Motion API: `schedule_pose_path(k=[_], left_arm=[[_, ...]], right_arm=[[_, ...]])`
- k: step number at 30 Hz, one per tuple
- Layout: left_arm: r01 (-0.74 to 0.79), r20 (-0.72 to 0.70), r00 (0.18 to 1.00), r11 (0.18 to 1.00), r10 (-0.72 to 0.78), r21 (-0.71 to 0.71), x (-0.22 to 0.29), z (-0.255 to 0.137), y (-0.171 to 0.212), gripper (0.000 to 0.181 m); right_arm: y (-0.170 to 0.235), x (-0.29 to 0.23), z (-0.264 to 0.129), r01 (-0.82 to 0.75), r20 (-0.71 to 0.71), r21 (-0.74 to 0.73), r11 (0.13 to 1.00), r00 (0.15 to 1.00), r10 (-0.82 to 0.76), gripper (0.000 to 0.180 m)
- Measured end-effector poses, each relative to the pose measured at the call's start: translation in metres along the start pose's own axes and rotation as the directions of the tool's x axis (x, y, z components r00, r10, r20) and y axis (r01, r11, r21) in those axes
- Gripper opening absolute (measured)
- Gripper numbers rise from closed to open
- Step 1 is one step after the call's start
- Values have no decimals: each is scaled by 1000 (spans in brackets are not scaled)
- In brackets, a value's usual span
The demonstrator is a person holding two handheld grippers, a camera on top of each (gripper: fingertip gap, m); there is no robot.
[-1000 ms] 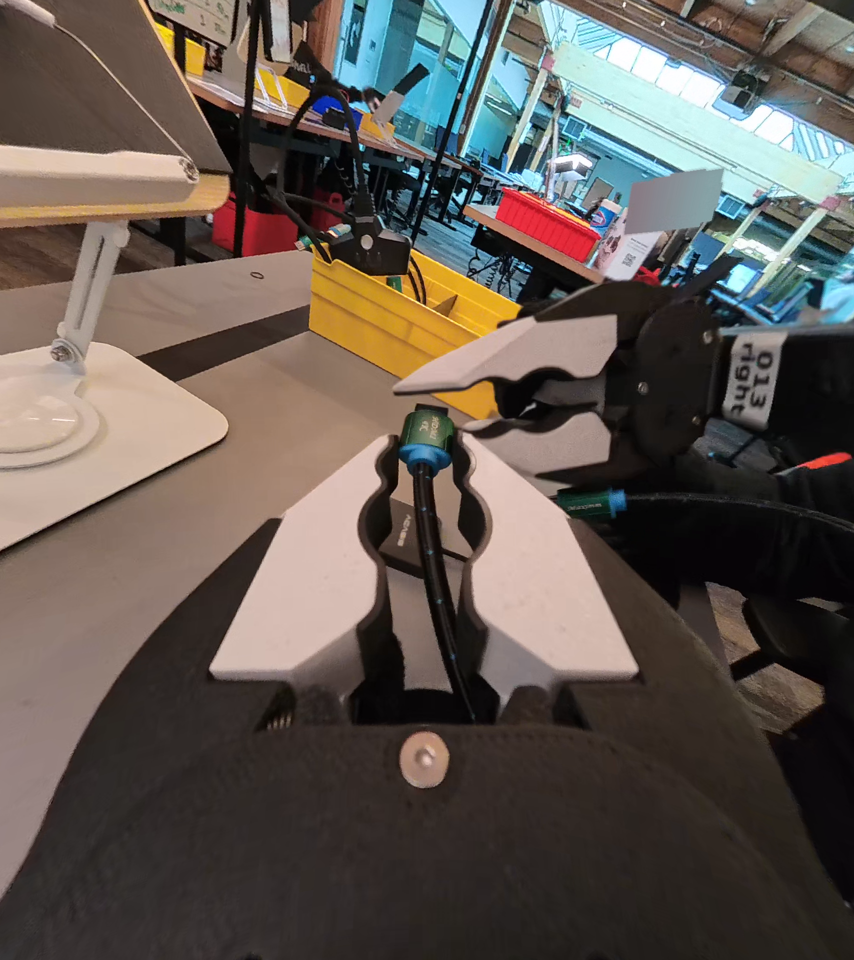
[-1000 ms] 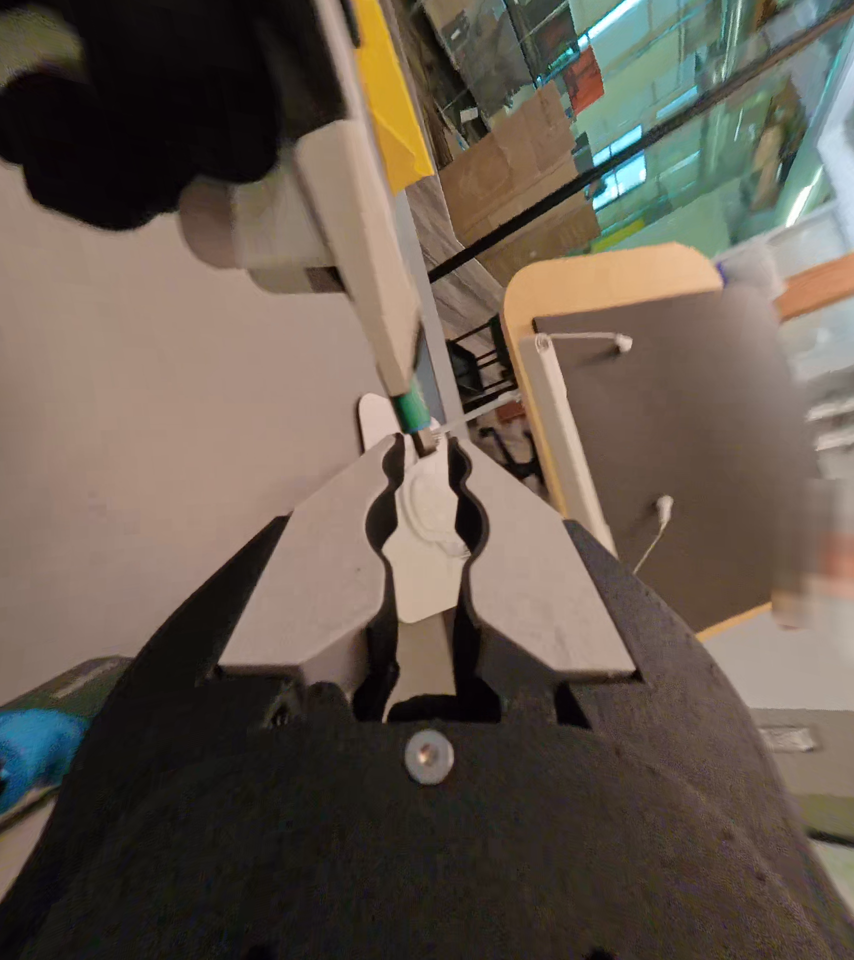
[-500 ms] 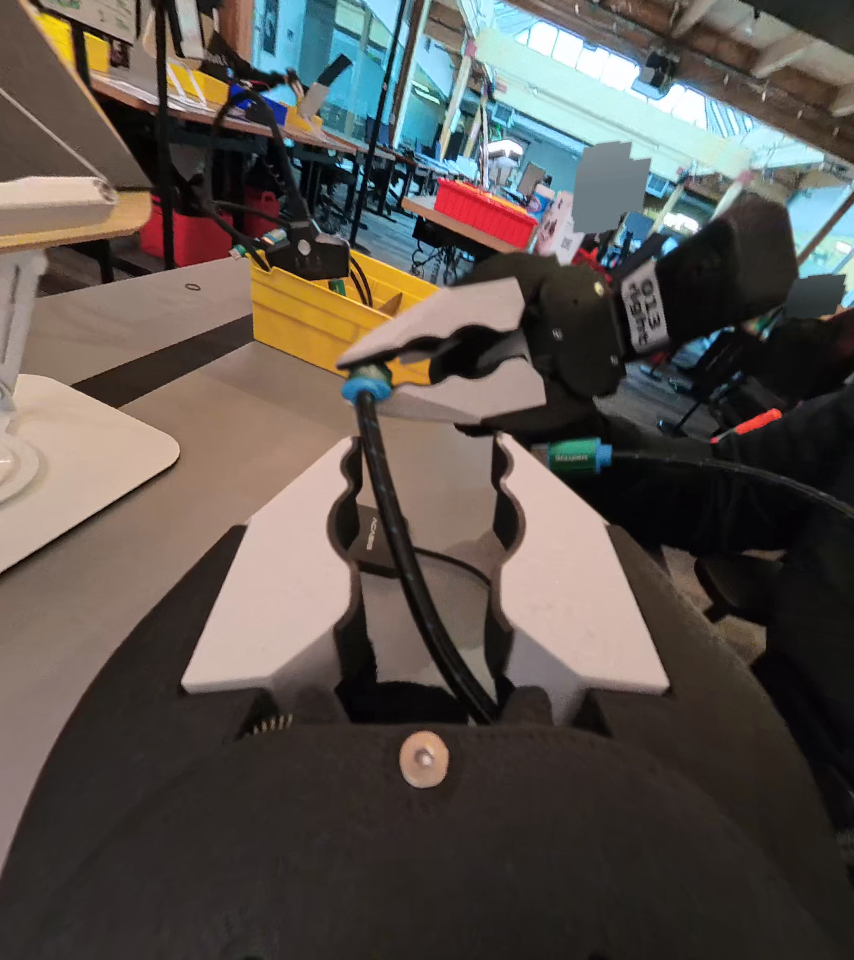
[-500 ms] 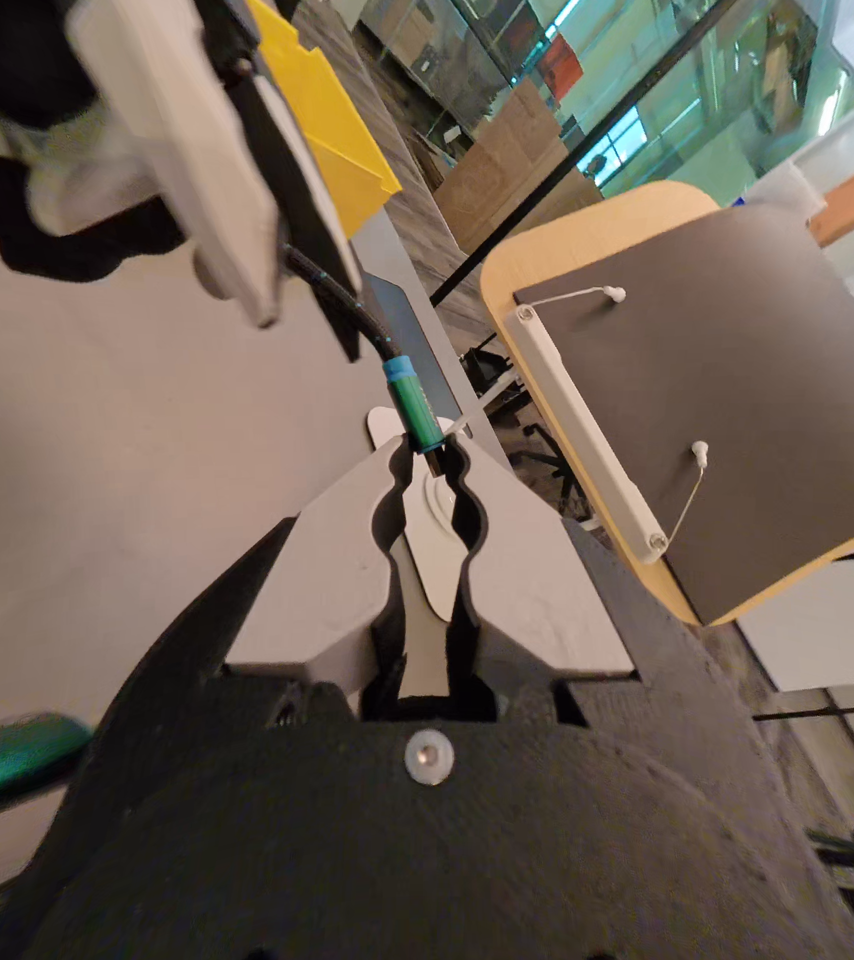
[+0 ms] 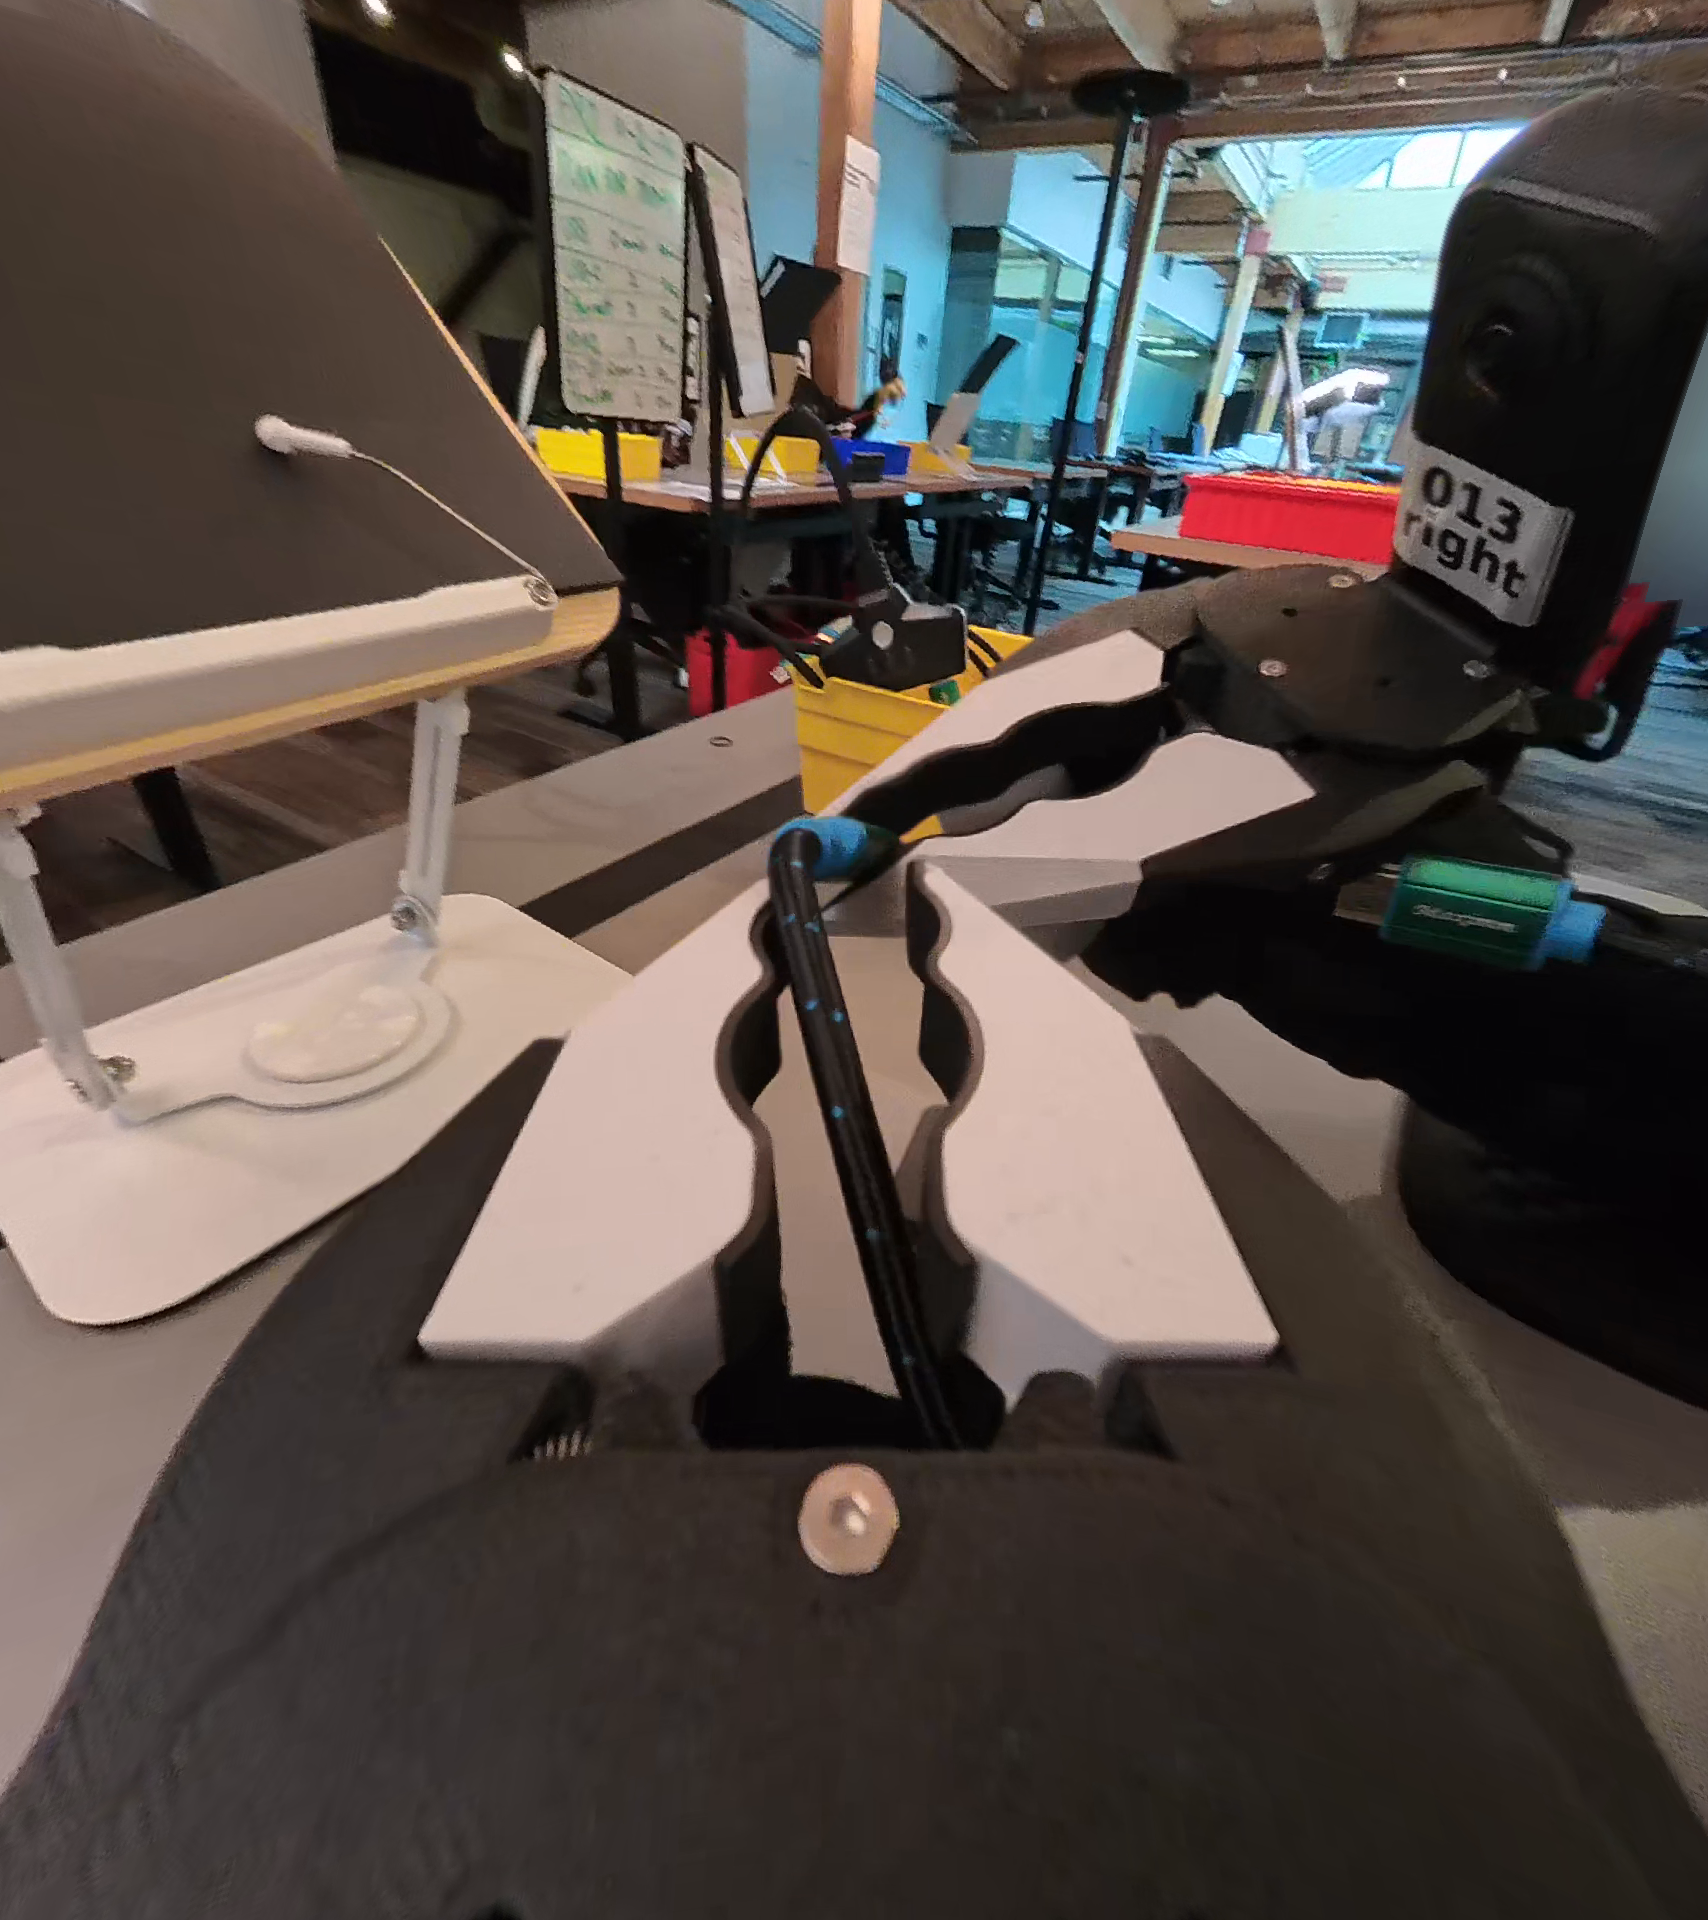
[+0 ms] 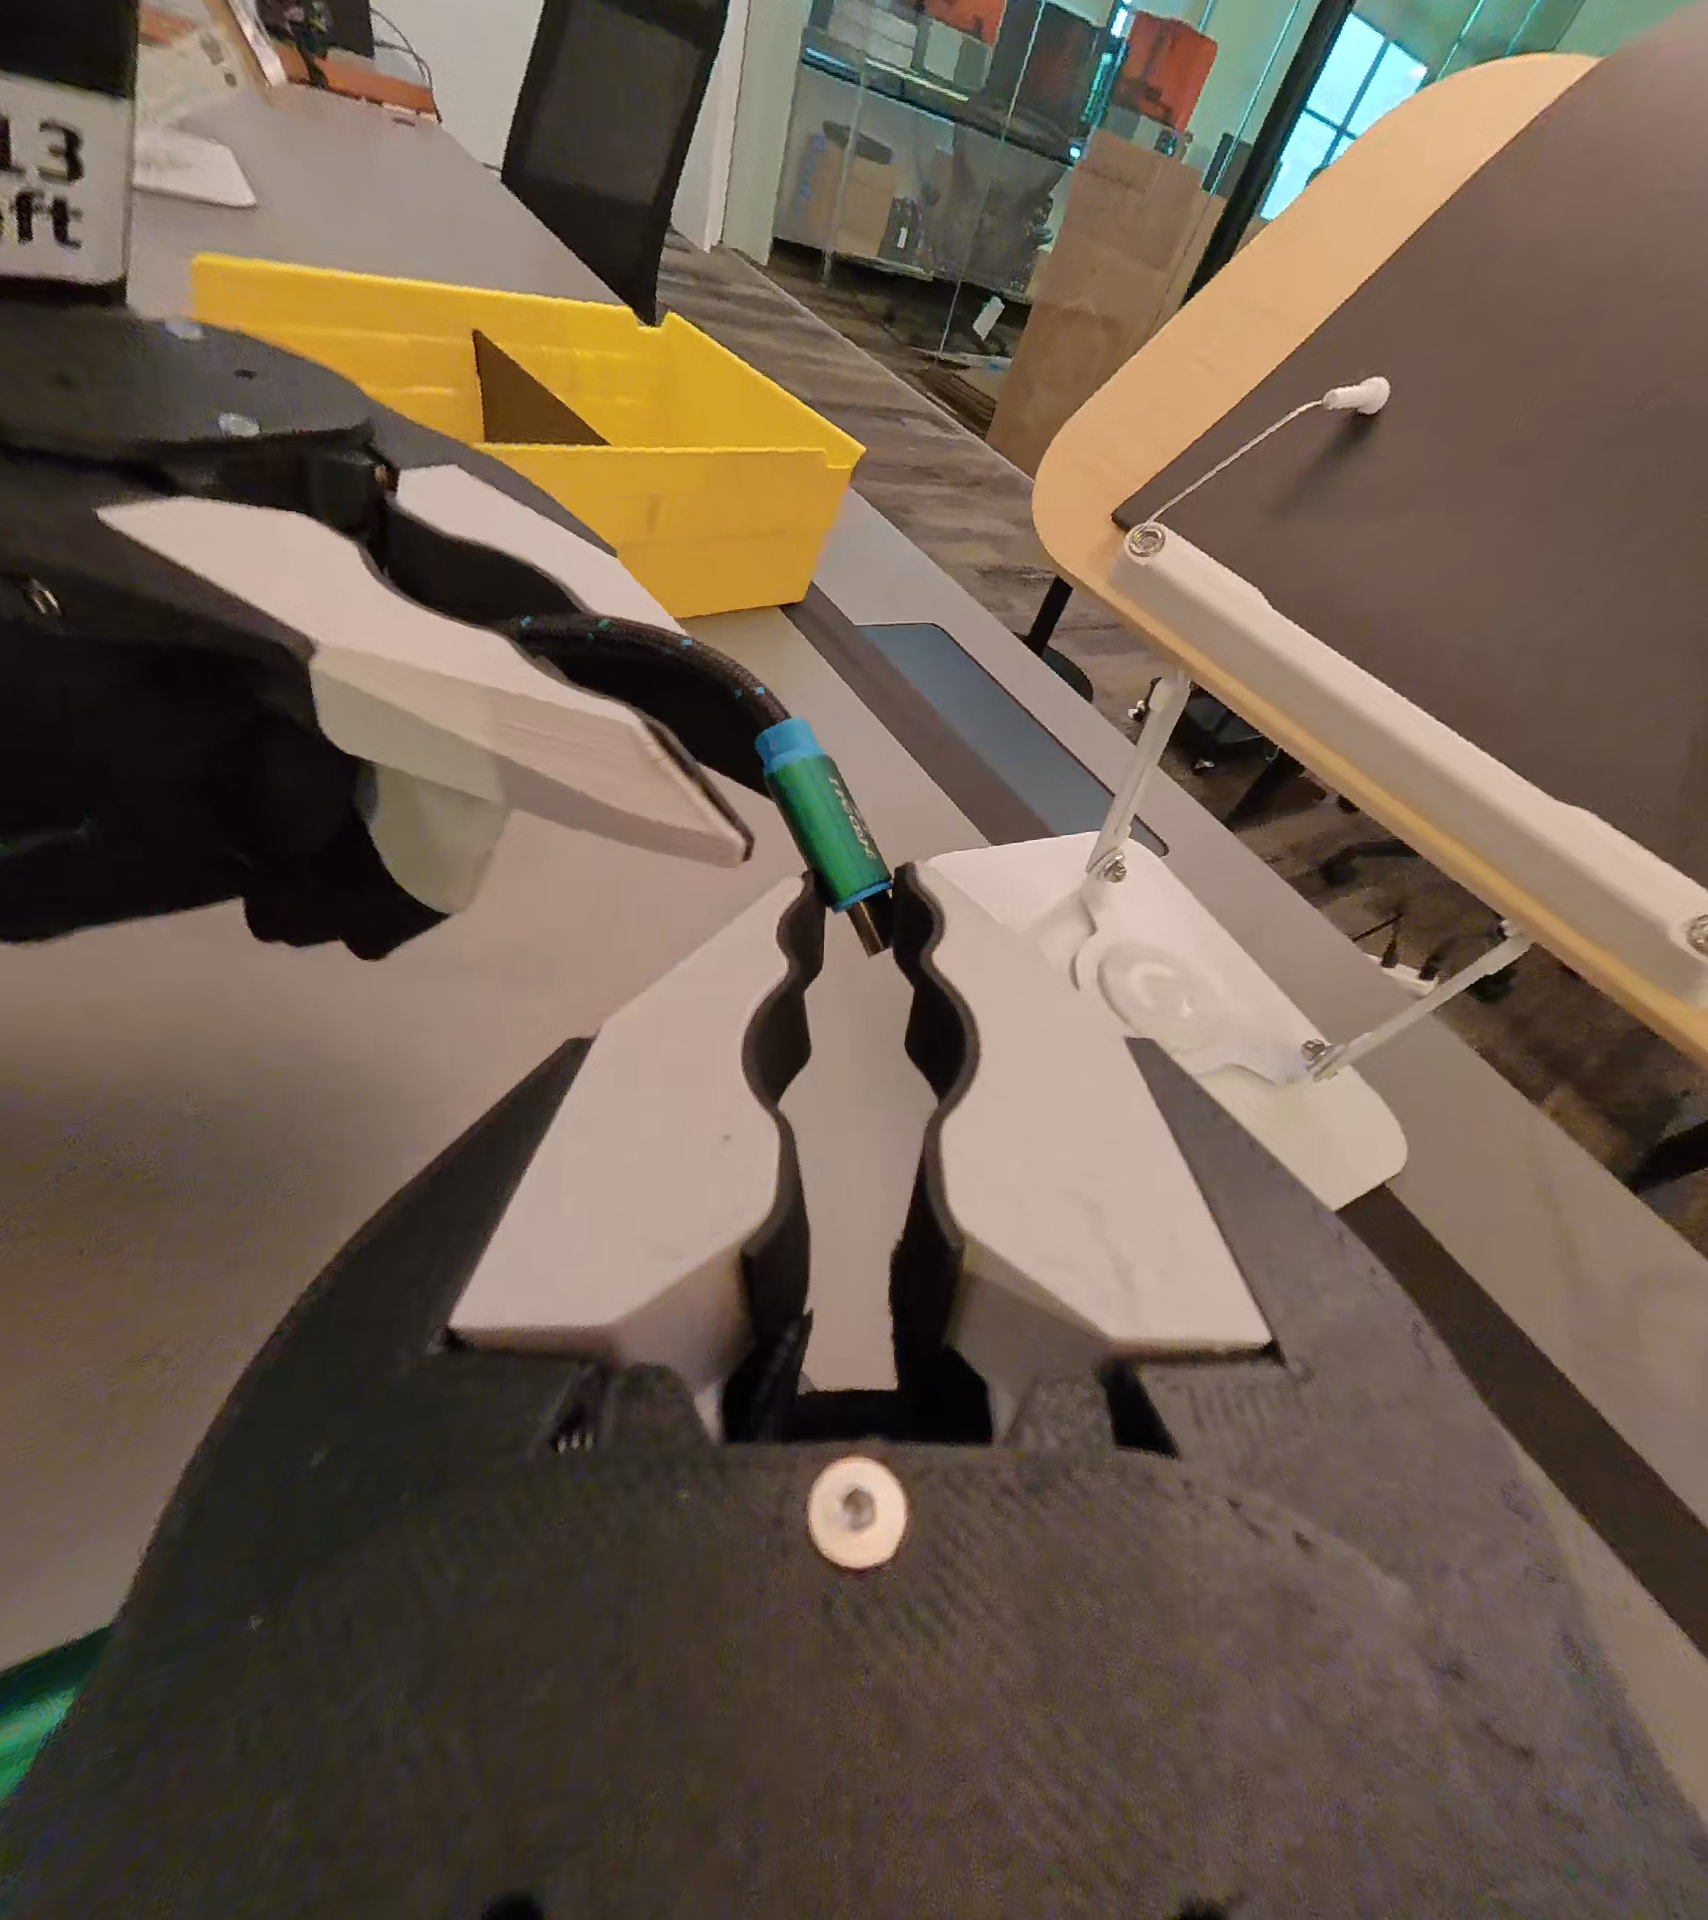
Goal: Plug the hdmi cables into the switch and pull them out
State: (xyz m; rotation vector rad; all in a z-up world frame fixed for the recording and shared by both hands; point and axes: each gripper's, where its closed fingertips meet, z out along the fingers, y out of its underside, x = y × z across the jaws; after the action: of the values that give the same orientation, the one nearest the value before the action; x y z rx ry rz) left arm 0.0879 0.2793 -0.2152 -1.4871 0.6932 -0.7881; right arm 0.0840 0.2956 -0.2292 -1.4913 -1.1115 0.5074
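The right tool pinches the metal tip of a green HDMI plug between its fingertips. The left tool stands slack — its fingers apart, the braided cable running loose between them. Beyond on the grey bench sit a yellow bin and a white stand.

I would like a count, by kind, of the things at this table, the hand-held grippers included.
Hand-held grippers, left and right: 2
Green plugs: 2
Yellow bin: 1
Stand: 1
Total: 6
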Motion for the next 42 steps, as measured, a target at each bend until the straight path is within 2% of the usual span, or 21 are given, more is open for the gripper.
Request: schedule_pose_path(k=[3, 7, 9, 11, 14, 19, 24, 27, 33, 38, 42], left_arm=[[-12, 53, 999, 999, 10, 32, -6, -1, -2, 12], [-54, 108, 993, 997, 48, 54, -7, 0, -6, 14], [-41, 131, 991, 997, 32, 69, -11, -2, -11, 36], [-5, 91, 996, 997, -1, 72, -9, -4, -15, 43], [24, 7, 1000, 999, -24, -26, 3, 3, -2, 40], [87, -39, 995, 996, -87, -9, 6, 1, -5, 35], [135, -69, 988, 991, -136, -17, 6, 2, -9, 44], [238, -173, 953, 967, -250, -88, 14, 5, -4, 58], [171, -188, 964, 978, -191, -119, 16, 8, -3, 58], [183, -187, 962, 978, -199, -101, 10, 6, -7, 47], [162, -218, 957, 976, -191, -145, 16, 8, -6, 43]], right_arm=[[-2, -1, 2, -23, -7, 5, 1000, 1000, 23, 11], [-7, 2, 2, -10, -23, 20, 1000, 1000, 11, 11], [-7, 3, 0, 27, -35, 13, 1000, 999, -26, 11], [-7, 4, -2, 57, -43, 10, 998, 998, -56, 11], [-7, 2, -2, 122, -56, 0, 993, 991, -122, 10], [-8, 0, -2, 213, -72, -20, 977, 974, -214, 9], [-8, 4, -5, 269, -88, -29, 963, 959, -270, 10], [-8, 5, -6, 295, -94, -36, 955, 950, -297, 9], [-6, 3, -5, 343, -99, -57, 937, 932, -348, 9], [-5, 4, -5, 386, -116, -82, 919, 912, -394, 9], [-5, 2, -4, 404, -115, -84, 911, 904, -412, 9]])
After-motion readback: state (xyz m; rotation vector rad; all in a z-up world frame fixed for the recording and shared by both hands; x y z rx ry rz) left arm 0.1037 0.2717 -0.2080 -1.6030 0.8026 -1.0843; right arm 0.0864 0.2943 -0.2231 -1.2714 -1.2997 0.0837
